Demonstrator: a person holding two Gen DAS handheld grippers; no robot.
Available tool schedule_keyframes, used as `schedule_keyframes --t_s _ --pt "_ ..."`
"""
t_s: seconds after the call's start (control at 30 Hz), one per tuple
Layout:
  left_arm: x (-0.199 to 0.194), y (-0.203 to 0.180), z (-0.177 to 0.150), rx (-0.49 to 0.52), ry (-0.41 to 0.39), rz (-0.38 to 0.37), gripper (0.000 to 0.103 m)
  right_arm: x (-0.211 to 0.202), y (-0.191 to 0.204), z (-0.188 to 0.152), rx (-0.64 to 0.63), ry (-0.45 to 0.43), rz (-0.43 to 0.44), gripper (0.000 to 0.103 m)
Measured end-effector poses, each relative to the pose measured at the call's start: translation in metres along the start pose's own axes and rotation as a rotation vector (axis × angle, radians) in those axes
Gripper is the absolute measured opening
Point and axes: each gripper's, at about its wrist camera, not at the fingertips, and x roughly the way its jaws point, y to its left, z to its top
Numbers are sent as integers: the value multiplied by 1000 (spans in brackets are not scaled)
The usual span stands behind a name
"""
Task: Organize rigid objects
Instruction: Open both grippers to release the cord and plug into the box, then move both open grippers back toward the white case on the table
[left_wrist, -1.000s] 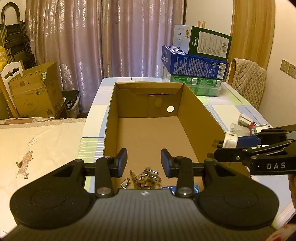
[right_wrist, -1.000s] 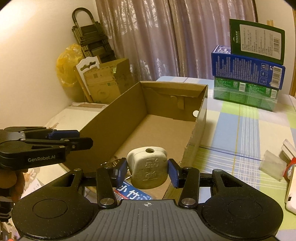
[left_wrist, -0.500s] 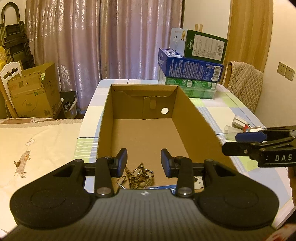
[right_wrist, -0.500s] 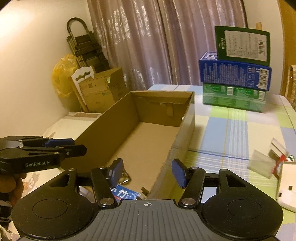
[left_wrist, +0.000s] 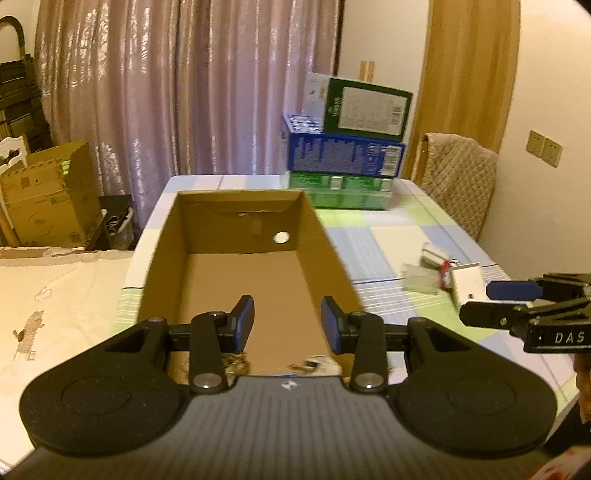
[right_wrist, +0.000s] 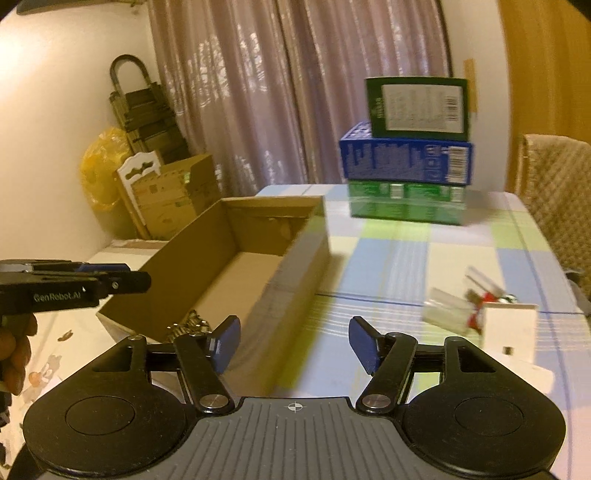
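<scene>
You're in a home: behind the cloth-covered dining table (right_wrist: 406, 258) hang curtains (left_wrist: 184, 92), beside it a padded chair (left_wrist: 458, 177).

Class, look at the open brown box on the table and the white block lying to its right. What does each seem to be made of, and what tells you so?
Open box: probably corrugated cardboard, matte brown, with folded flaps and raw edges. White block: likely hard plastic, smooth and flat-faced; blur leaves this uncertain.
</scene>
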Motion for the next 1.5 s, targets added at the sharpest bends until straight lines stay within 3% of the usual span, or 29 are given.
schedule_keyframes --t_s 0.47,0.83,1.23,1.5 --pt "-2 -87 11 44 -33 -136 51 -72 -75 -39 59 -43 -175 74" --pt "35 -158 -6 94 -5 -217 65 -97 -134 -69 146 -35 -291 82" --pt "107 -197 -37 177 68 -242 67 -57 -182 -81 56 61 -320 84" --pt "153 -202 -48 211 108 -237 69 0 -204 -71 -79 119 -266 84"
